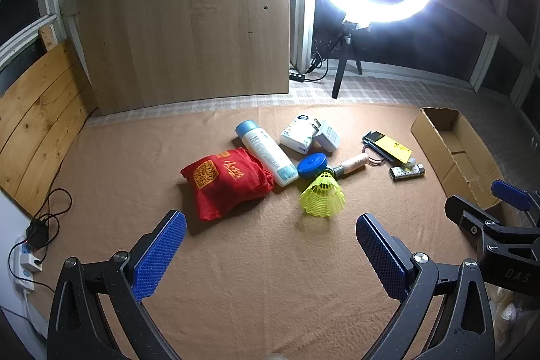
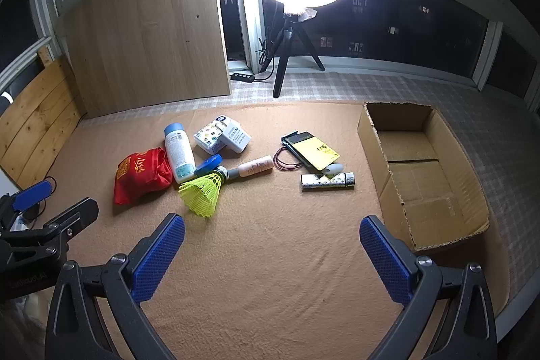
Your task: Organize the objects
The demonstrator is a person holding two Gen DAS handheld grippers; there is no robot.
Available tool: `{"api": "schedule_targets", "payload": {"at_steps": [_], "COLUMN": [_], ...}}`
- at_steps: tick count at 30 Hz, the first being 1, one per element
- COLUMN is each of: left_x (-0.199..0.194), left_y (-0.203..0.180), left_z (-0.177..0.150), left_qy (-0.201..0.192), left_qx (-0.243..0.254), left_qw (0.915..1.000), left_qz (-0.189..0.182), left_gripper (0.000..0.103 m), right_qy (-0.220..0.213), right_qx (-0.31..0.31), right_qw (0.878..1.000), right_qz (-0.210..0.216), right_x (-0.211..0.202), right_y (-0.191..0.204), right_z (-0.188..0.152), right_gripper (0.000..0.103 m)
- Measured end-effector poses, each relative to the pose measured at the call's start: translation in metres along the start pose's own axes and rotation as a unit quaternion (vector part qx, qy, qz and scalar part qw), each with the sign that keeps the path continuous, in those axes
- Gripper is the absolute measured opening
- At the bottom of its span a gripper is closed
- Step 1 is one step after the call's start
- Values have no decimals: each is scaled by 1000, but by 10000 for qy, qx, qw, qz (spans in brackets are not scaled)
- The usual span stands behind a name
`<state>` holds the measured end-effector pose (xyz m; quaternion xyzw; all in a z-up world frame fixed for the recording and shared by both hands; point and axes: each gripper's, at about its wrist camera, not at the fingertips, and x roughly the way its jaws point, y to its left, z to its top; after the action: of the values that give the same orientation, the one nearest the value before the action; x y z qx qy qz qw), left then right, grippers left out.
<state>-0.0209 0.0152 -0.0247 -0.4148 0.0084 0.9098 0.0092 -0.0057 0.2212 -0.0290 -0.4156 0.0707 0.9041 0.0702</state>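
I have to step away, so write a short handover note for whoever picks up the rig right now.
Left hand-held gripper: open, empty, above the tan mat.
Right hand-held gripper: open, empty, close to the cardboard box.
Box: on the right of the mat, nothing in it.
On the mat, loose: red bag, white bottle, blue lid, yellow shuttlecock, small pink bottle, two white packs, yellow card, patterned tube.
Done: nothing packed yet.
Left: all items; the box looks like the likely place.
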Motion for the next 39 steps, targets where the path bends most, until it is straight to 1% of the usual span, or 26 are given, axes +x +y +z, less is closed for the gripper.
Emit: {"api": "schedule_targets", "payload": {"at_steps": [14, 24, 35, 39], "left_x": [4, 16, 53, 74], "left_y": [-2, 0, -5, -4], "left_z": [1, 2, 2, 1], "left_qy": [24, 105, 252, 370], "left_qx": [10, -16, 184, 202], "left_qw": [10000, 9999, 9995, 9989], "left_qz": [5, -6, -103, -195], "left_gripper": [102, 102, 102, 102], "right_qy": [52, 106, 245, 386], "right_qx": [46, 89, 91, 222], "right_qw": [10000, 9999, 9994, 9981], "right_qz": [-4, 20, 212, 426], "right_x": [4, 14, 42, 61], "right_y": [-2, -6, -8, -11], "right_z": [0, 2, 14, 21], "right_gripper": [103, 103, 103, 103]}}
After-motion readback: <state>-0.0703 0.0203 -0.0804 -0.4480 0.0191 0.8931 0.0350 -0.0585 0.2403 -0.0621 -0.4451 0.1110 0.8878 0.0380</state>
